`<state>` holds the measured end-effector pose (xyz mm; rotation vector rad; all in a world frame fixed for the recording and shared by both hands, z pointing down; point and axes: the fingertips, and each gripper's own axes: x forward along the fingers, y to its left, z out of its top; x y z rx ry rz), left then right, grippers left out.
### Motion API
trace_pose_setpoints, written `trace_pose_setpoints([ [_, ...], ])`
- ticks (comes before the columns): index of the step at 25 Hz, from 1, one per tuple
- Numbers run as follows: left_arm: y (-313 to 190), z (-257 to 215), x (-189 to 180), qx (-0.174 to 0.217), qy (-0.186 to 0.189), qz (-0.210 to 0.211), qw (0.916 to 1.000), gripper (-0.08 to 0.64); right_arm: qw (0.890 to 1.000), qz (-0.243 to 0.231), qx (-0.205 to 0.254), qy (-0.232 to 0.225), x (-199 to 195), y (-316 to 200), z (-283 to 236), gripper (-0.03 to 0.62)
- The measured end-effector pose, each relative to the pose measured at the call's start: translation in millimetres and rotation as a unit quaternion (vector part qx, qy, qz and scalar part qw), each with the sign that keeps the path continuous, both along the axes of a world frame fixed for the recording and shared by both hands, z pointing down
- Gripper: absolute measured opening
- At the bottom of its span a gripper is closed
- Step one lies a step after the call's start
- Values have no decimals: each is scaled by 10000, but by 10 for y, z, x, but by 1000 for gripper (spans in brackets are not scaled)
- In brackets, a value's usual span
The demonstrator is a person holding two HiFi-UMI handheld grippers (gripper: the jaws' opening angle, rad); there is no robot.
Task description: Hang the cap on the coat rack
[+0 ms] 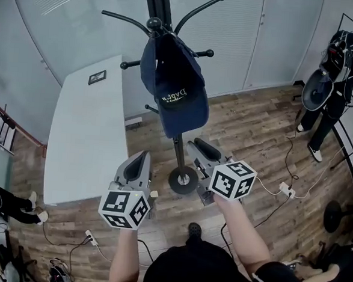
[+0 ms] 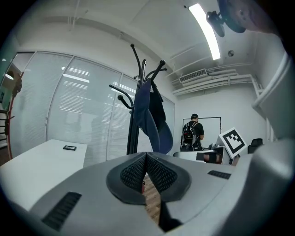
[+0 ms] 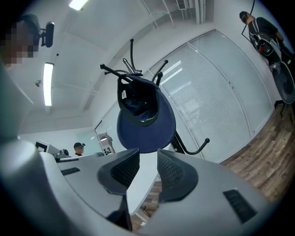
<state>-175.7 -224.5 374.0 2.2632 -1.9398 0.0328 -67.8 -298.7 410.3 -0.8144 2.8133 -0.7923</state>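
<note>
A navy cap [image 1: 175, 88] hangs by its back from an upper hook of the black coat rack [image 1: 179, 151], brim down. No gripper touches it. My left gripper [image 1: 140, 157] is low, just left of the rack's pole, and its pads are pressed together with nothing between them. The right gripper [image 1: 204, 147] is just right of the pole, below the cap, with a gap between its empty pads. In the left gripper view the cap [image 2: 155, 120] hangs ahead of the left gripper [image 2: 145, 159]. The right gripper view shows the cap [image 3: 145, 120] directly above the right gripper [image 3: 148, 157].
A long white table [image 1: 84, 131] stands left of the rack's round base [image 1: 183, 180]. A person with a backpack [image 1: 338, 64] stands at the far right. Cables and a power strip [image 1: 287, 190] lie on the wood floor. Glass walls with blinds run behind.
</note>
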Motion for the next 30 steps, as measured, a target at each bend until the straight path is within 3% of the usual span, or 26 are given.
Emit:
trace_pose_setpoints([
  [11,399,42,127,26,168,559,9983,14,9961,506,492,536,98,642,-30,77],
  [30,1207,17,206,170,347,1206,9919,15,9683,1172,1747,1345,164,1726,-417,38],
])
